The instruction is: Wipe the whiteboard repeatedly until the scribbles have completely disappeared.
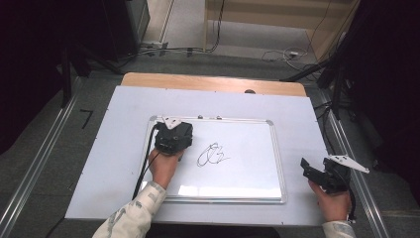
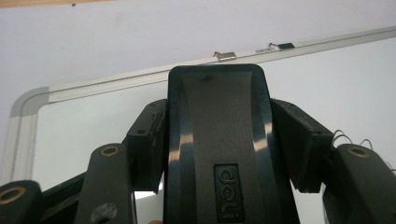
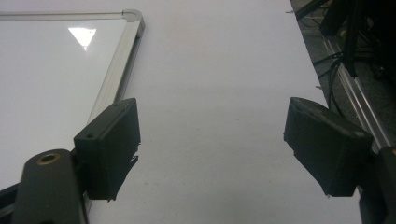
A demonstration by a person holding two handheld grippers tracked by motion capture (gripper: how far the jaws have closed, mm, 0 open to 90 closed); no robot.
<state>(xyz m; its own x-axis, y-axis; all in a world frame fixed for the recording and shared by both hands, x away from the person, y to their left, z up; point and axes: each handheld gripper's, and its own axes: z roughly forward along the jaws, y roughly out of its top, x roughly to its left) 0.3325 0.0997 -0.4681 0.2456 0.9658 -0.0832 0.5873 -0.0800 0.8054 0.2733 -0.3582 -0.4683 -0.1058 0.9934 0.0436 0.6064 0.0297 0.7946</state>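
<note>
Centrally, a whiteboard (image 1: 237, 173) lies on the white table (image 1: 109, 148); close up, the left gripper (image 2: 217, 140) pinches a black eraser (image 2: 219, 154), and the right gripper (image 3: 212, 149) stands spread.

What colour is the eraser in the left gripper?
Black, with glossy sides; the eraser shows best in the left gripper view.

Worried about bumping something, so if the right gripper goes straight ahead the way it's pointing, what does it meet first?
Probably nothing soon: the right gripper has open fingers over the bare white table sheet. The whiteboard frame runs alongside, left of that line. Depth is hard to judge.
</note>
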